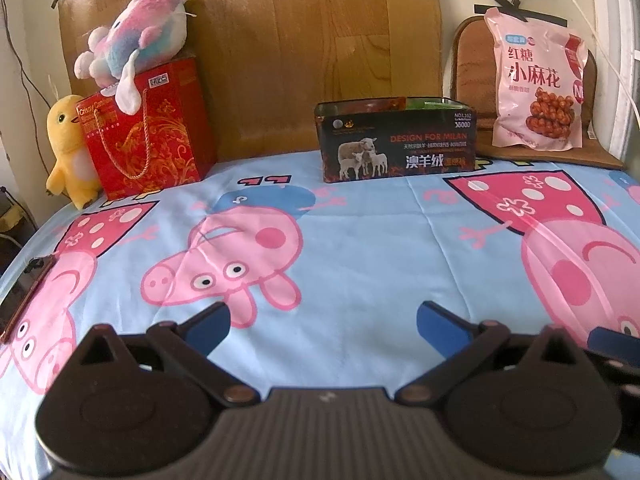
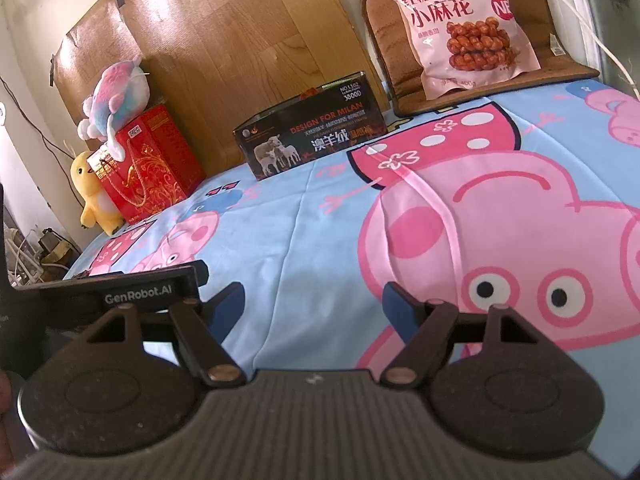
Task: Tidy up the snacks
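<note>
A pink snack bag (image 1: 538, 80) printed with fried dough twists leans upright on a brown cushion (image 1: 476, 92) at the back right; it also shows in the right wrist view (image 2: 460, 24). A black open-top box (image 1: 400, 146) with sheep pictures stands at the back middle, something green inside; it also shows in the right wrist view (image 2: 312, 136). My left gripper (image 1: 322, 324) is open and empty, low over the cartoon-pig sheet. My right gripper (image 2: 314, 304) is open and empty, just right of the left one.
A red gift bag (image 1: 148, 132) stands at the back left with a pink-blue plush (image 1: 136, 36) on top and a yellow chick plush (image 1: 68, 148) beside it. A wooden board (image 1: 304, 40) leans behind. A dark flat object (image 1: 24, 296) lies at the left edge.
</note>
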`<control>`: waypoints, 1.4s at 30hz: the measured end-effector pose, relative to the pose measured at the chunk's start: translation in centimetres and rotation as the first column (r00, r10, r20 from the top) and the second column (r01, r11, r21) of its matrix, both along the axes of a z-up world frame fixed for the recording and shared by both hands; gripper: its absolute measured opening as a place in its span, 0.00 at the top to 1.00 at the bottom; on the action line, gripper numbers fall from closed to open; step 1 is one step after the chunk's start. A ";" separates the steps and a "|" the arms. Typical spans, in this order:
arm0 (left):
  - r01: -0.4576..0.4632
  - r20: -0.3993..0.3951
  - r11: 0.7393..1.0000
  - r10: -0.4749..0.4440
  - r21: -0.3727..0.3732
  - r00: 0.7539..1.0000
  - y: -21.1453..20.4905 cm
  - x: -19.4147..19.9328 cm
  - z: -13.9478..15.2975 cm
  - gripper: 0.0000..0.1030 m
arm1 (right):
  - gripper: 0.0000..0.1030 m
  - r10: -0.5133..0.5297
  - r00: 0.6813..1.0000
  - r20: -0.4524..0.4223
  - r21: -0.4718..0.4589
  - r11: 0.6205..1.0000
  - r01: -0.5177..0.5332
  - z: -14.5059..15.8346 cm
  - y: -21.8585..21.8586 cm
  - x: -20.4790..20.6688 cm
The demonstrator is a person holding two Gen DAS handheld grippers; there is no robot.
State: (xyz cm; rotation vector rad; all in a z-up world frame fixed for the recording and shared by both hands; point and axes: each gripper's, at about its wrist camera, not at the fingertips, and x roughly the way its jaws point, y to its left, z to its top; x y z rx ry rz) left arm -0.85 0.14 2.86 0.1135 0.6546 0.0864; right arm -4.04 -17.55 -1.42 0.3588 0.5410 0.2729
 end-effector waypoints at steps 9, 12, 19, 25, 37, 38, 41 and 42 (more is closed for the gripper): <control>-0.006 0.007 1.000 0.006 0.010 1.000 -0.1 0.0 0.1 0.00 | 0.24 0.000 1.000 -0.002 0.002 1.000 0.000 0.0 -0.1 0.0; -0.008 0.011 1.000 0.008 0.013 1.000 -0.1 0.0 0.1 0.00 | 0.24 -0.001 1.000 -0.002 0.002 1.000 0.001 0.0 -0.1 0.0; -0.008 0.015 1.000 0.008 0.017 1.000 -0.1 0.0 0.2 0.00 | 0.24 -0.002 1.000 -0.004 0.005 1.000 0.002 0.0 0.0 0.0; -0.007 0.013 1.000 0.007 0.019 1.000 -0.2 -0.1 0.2 0.00 | 0.24 -0.004 1.000 -0.003 0.007 1.000 0.004 -0.1 0.0 0.0; -0.009 0.004 1.000 0.009 0.015 1.000 -0.2 0.0 0.0 0.00 | 0.24 -0.006 1.000 -0.009 0.012 1.000 0.006 -0.2 0.0 0.0; -0.009 0.004 1.000 0.009 0.015 1.000 -0.2 0.0 -0.1 0.00 | 0.24 -0.006 1.000 -0.009 0.012 1.000 0.006 -0.2 -0.1 0.1; -0.010 0.001 1.000 0.010 0.011 1.000 -0.2 0.0 -0.1 0.00 | 0.24 -0.006 1.000 -0.009 0.012 1.000 0.006 -0.2 0.0 0.0; -0.011 -0.001 1.000 0.011 0.010 1.000 -0.1 0.0 -0.1 0.00 | 0.24 -0.006 1.000 -0.008 0.012 1.000 0.006 -0.2 0.0 0.0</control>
